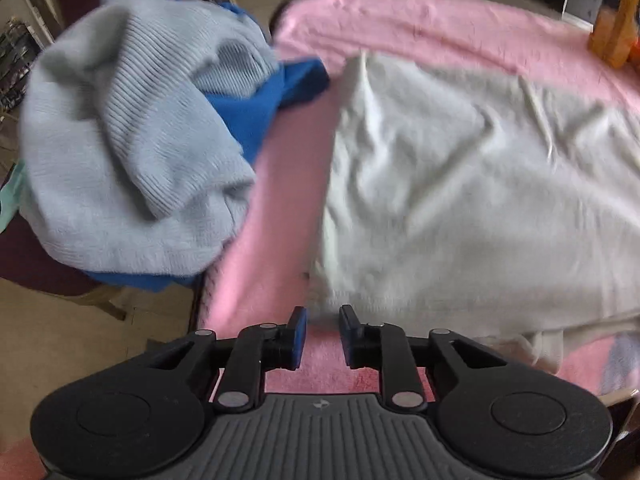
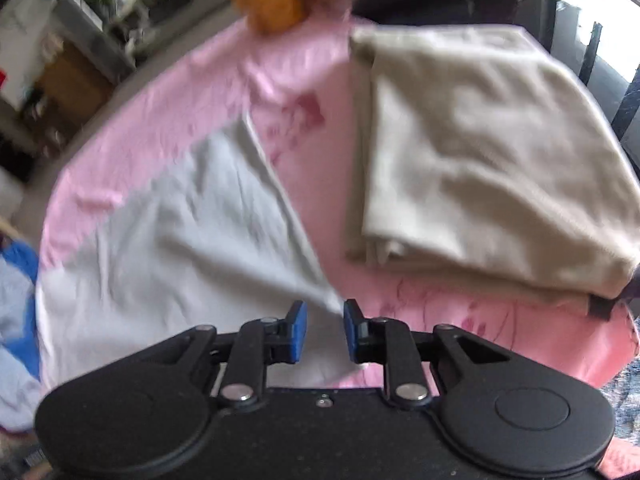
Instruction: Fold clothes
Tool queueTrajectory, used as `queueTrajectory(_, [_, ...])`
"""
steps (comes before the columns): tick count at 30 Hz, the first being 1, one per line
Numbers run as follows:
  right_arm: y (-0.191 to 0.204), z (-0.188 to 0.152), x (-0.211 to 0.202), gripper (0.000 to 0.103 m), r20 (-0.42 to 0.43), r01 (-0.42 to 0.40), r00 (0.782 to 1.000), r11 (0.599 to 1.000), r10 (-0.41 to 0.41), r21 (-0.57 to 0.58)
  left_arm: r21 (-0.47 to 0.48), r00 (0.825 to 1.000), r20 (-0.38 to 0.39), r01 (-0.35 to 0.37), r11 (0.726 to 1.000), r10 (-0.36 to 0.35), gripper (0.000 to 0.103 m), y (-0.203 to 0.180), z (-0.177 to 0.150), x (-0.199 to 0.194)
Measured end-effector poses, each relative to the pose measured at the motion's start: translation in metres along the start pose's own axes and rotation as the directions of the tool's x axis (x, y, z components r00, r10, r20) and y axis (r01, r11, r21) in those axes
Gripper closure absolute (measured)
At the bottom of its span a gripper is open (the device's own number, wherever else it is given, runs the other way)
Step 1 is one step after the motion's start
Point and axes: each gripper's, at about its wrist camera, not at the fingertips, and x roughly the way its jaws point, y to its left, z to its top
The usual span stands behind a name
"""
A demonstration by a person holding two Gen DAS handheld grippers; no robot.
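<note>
Lying spread: one white garment [image 1: 460, 184]; both left gripper [image 1: 322, 334] and right gripper [image 2: 325, 330] spread, empty.

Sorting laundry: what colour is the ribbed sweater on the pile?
Light blue sweater, clearest in the left wrist view.

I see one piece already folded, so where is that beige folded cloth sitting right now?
In the right wrist view, the beige folded cloth lies on the pink blanket, up and to the right of the right tool, beside the spread white garment.
</note>
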Motion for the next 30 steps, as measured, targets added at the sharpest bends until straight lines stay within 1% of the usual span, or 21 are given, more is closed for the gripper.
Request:
queueTrajectory(2, [0.007, 0.012, -0.017, 0.081, 0.061, -0.058, 0.996, 0.998, 0.058, 0.004, -0.042, 0.996, 0.075, 0.060, 0.997, -0.057, 0.082, 0.011, 0.014, -0.020])
queueTrajectory(3, [0.013, 0.018, -0.026, 0.081, 0.089, -0.092, 0.992, 0.996, 0.092, -0.002, -0.046, 0.991, 0.115, 0.068, 0.997, -0.062, 0.082, 0.013, 0.023, -0.029])
queueTrajectory(5, [0.031, 0.034, -0.043, 0.080, 0.148, -0.166, 0.974, 0.985, 0.170, -0.038, -0.042, 0.981, 0.178, 0.080, 0.996, -0.071, 0.082, 0.014, 0.043, -0.040])
queueTrajectory(6, [0.040, 0.042, -0.048, 0.076, 0.172, -0.194, 0.964, 0.979, 0.201, -0.059, -0.042, 0.976, 0.200, 0.097, 0.994, -0.087, 0.082, 0.014, 0.054, -0.043])
queueTrajectory(8, [0.057, 0.055, -0.050, 0.069, 0.190, -0.260, 0.942, 0.959, 0.278, -0.117, -0.052, 0.966, 0.217, 0.152, 0.987, -0.137, 0.082, 0.014, 0.076, -0.037])
queueTrajectory(9, [0.063, 0.060, -0.048, 0.068, 0.194, -0.285, 0.931, 0.948, 0.309, -0.143, -0.059, 0.962, 0.221, 0.176, 0.983, -0.159, 0.082, 0.016, 0.088, -0.031])
queueTrajectory(11, [0.075, 0.070, -0.034, 0.068, 0.190, -0.306, 0.920, 0.931, 0.343, -0.199, -0.086, 0.960, 0.206, 0.209, 0.974, -0.188, 0.082, 0.019, 0.110, -0.012])
queueTrajectory(13, [0.083, 0.077, -0.013, 0.069, 0.158, -0.318, 0.921, 0.921, 0.357, -0.226, -0.114, 0.960, 0.198, 0.223, 0.968, -0.198, 0.085, 0.023, 0.126, 0.008])
queueTrajectory(14, [0.085, 0.080, 0.002, 0.069, 0.130, -0.330, 0.922, 0.917, 0.364, -0.225, -0.128, 0.960, 0.195, 0.229, 0.965, -0.202, 0.089, 0.024, 0.134, 0.017])
queueTrajectory(16, [0.085, 0.082, 0.026, 0.070, 0.088, -0.356, 0.922, 0.914, 0.377, -0.194, -0.153, 0.958, 0.192, 0.241, 0.958, -0.210, 0.089, 0.028, 0.149, 0.036])
queueTrajectory(17, [0.085, 0.082, 0.037, 0.071, 0.068, -0.368, 0.921, 0.913, 0.384, -0.176, -0.163, 0.956, 0.195, 0.251, 0.954, -0.218, 0.089, 0.029, 0.155, 0.045])
queueTrajectory(19, [0.085, 0.080, 0.052, 0.071, 0.023, -0.362, 0.929, 0.921, 0.369, -0.145, -0.194, 0.944, 0.202, 0.300, 0.934, -0.261, 0.089, 0.033, 0.160, 0.060])
queueTrajectory(21, [0.087, 0.077, 0.062, 0.070, -0.008, -0.349, 0.936, 0.926, 0.352, -0.141, -0.250, 0.933, 0.184, 0.349, 0.903, -0.309, 0.086, 0.038, 0.163, 0.077])
queueTrajectory(22, [0.088, 0.075, 0.065, 0.070, -0.016, -0.340, 0.940, 0.929, 0.342, -0.148, -0.269, 0.932, 0.163, 0.357, 0.895, -0.323, 0.084, 0.038, 0.165, 0.083])
queueTrajectory(23, [0.087, 0.074, 0.067, 0.070, -0.022, -0.335, 0.942, 0.932, 0.335, -0.139, -0.277, 0.932, 0.144, 0.359, 0.891, -0.332, 0.079, 0.037, 0.167, 0.089])
queueTrajectory(24, [0.085, 0.072, 0.070, 0.070, -0.029, -0.331, 0.943, 0.935, 0.330, -0.126, -0.275, 0.936, 0.129, 0.351, 0.895, -0.327, 0.076, 0.034, 0.169, 0.093])
queueTrajectory(26, [0.084, 0.070, 0.074, 0.070, -0.037, -0.324, 0.946, 0.940, 0.322, -0.106, -0.256, 0.949, 0.110, 0.315, 0.914, -0.296, 0.072, 0.029, 0.171, 0.096])
queueTrajectory(27, [0.084, 0.070, 0.076, 0.070, -0.036, -0.320, 0.947, 0.941, 0.318, -0.107, -0.254, 0.951, 0.104, 0.307, 0.917, -0.290, 0.071, 0.028, 0.171, 0.098])
queueTrajectory(30, [0.085, 0.068, 0.078, 0.070, -0.033, -0.307, 0.952, 0.945, 0.306, -0.111, -0.268, 0.950, 0.091, 0.311, 0.912, -0.298, 0.071, 0.030, 0.171, 0.104])
